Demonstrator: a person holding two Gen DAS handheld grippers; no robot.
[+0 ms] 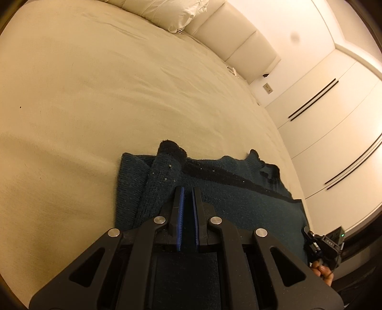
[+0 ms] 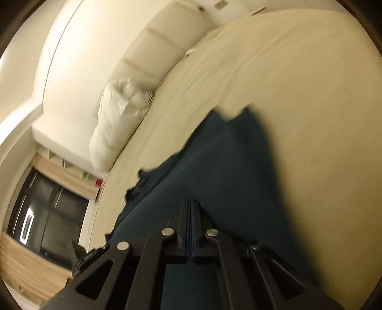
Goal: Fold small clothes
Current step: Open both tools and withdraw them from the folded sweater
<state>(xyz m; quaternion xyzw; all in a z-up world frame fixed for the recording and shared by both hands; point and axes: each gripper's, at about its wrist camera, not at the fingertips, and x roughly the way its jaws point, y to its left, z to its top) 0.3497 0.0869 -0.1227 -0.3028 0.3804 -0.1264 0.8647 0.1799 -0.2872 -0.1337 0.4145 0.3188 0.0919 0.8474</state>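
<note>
A dark teal knitted garment (image 1: 238,190) with black trim lies partly folded on the cream bed sheet (image 1: 95,95). My left gripper (image 1: 187,189) hovers over its near edge with a narrow gap between the blue pads, nothing between them. In the blurred right wrist view the same garment (image 2: 214,167) spreads ahead of my right gripper (image 2: 191,202), whose pads are pressed together above the cloth; whether cloth is pinched is not visible. The right gripper also shows in the left wrist view at the lower right (image 1: 322,243), held by a hand.
A white pillow (image 1: 167,14) and padded headboard (image 1: 234,35) are at the far end of the bed. White wardrobe doors (image 1: 334,119) stand to the right. A dark window (image 2: 47,214) and wooden shelf are left in the right wrist view.
</note>
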